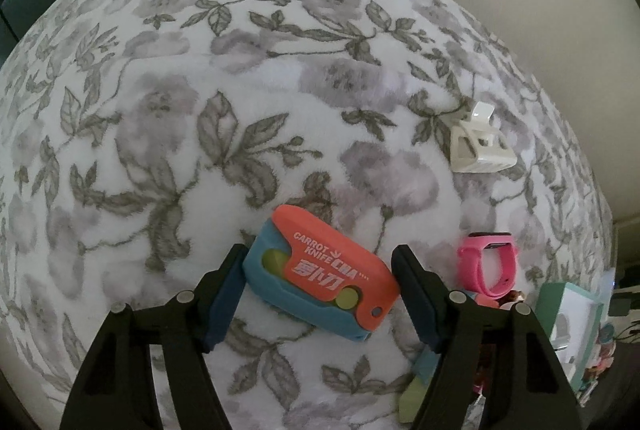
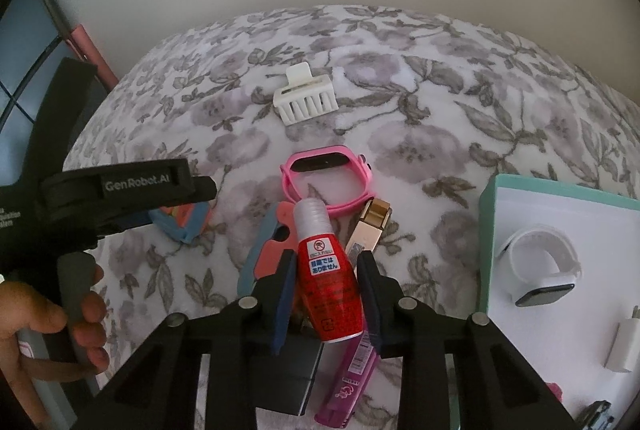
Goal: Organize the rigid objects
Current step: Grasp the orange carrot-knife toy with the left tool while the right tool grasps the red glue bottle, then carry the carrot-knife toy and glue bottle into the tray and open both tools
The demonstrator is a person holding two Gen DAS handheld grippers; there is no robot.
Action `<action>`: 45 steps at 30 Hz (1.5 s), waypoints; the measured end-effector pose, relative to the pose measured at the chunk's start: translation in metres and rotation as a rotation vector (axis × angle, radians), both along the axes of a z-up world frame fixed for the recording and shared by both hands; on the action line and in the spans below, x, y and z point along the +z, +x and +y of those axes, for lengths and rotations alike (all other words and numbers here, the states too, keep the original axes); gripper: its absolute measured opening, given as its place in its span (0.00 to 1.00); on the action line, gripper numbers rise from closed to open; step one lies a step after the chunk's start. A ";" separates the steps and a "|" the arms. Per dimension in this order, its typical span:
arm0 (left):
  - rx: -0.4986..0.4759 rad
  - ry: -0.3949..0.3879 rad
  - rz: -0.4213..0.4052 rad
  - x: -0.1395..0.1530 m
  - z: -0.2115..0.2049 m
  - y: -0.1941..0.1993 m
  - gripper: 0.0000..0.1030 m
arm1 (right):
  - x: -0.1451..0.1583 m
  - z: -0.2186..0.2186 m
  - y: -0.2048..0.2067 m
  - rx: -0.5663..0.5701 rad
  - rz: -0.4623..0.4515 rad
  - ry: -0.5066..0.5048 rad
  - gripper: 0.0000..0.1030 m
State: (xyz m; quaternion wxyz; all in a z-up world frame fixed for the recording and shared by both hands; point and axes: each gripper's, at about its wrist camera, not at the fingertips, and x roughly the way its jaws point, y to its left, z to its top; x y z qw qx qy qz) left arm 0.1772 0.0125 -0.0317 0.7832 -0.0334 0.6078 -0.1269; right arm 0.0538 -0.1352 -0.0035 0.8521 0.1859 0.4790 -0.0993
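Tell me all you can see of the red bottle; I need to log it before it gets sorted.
The red bottle is small, with a glossy red label carrying white panels of Japanese print and a clear ribbed cap pointing away from the camera. It looks like plastic and seems closed. It leans over the pile of small things on the floral blanket, between the pads of the right claw, which press its sides. Its cap overlaps the pink watch band.

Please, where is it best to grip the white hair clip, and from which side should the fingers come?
Grip the hair clip across its toothed body, one finger on each short end, coming from above. It lies flat on the blanket with free space around it. The raised tab at the far edge looks too small for a firm hold.
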 end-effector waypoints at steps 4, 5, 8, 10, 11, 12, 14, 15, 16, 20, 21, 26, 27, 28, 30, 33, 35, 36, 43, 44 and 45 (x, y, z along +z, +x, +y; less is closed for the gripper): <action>0.012 -0.026 -0.015 0.009 0.006 -0.002 0.72 | 0.005 -0.004 -0.006 -0.013 -0.026 0.017 0.32; 0.013 -0.032 -0.019 0.012 0.007 -0.002 0.72 | 0.007 -0.005 -0.007 -0.016 -0.030 0.019 0.32; 0.013 -0.040 -0.050 0.026 0.009 -0.004 0.72 | 0.012 -0.009 -0.013 -0.031 -0.052 0.032 0.32; 0.013 -0.046 -0.075 0.036 0.008 -0.005 0.72 | 0.016 -0.013 -0.018 -0.045 -0.068 0.041 0.32; 0.010 -0.051 -0.094 0.044 0.008 -0.007 0.72 | 0.018 -0.016 -0.021 -0.054 -0.075 0.043 0.32; 0.009 -0.053 -0.107 0.049 0.008 -0.008 0.72 | 0.020 -0.019 -0.026 -0.066 -0.082 0.045 0.32; 0.004 -0.059 -0.131 0.060 0.005 -0.011 0.72 | 0.024 -0.025 -0.034 -0.085 -0.093 0.053 0.32; 0.001 -0.063 -0.143 0.065 0.004 -0.012 0.72 | 0.026 -0.029 -0.039 -0.097 -0.100 0.056 0.32; -0.002 -0.066 -0.154 0.070 0.002 -0.013 0.72 | 0.028 -0.034 -0.044 -0.112 -0.107 0.056 0.32; -0.020 -0.100 -0.192 0.089 -0.007 -0.019 0.72 | 0.037 -0.058 -0.069 -0.183 -0.143 0.083 0.32; -0.029 -0.122 -0.194 0.091 -0.009 -0.020 0.72 | 0.040 -0.065 -0.077 -0.206 -0.153 0.082 0.32; -0.071 -0.197 -0.192 0.103 -0.028 -0.030 0.72 | 0.055 -0.109 -0.117 -0.342 -0.185 0.070 0.32; -0.085 -0.200 -0.196 0.106 -0.034 -0.033 0.72 | 0.058 -0.117 -0.123 -0.370 -0.187 0.071 0.32; -0.097 -0.202 -0.200 0.110 -0.039 -0.036 0.72 | 0.061 -0.128 -0.131 -0.403 -0.190 0.073 0.32; -0.127 -0.204 -0.208 0.115 -0.052 -0.043 0.72 | 0.067 -0.144 -0.144 -0.454 -0.191 0.077 0.32; -0.180 -0.213 -0.217 0.123 -0.074 -0.056 0.72 | 0.078 -0.169 -0.165 -0.527 -0.200 0.075 0.32; -0.216 -0.221 -0.216 0.126 -0.090 -0.065 0.72 | 0.083 -0.184 -0.179 -0.568 -0.215 0.084 0.32; -0.234 -0.223 -0.215 0.126 -0.098 -0.069 0.72 | 0.086 -0.193 -0.186 -0.587 -0.223 0.090 0.32; -0.371 -0.207 -0.193 0.120 -0.159 -0.104 0.72 | 0.096 -0.225 -0.219 -0.666 -0.214 0.054 0.32; -0.393 -0.209 -0.185 0.118 -0.169 -0.110 0.72 | 0.096 -0.228 -0.221 -0.670 -0.210 0.051 0.32; -0.418 -0.209 -0.176 0.116 -0.179 -0.117 0.72 | 0.095 -0.232 -0.223 -0.672 -0.207 0.052 0.32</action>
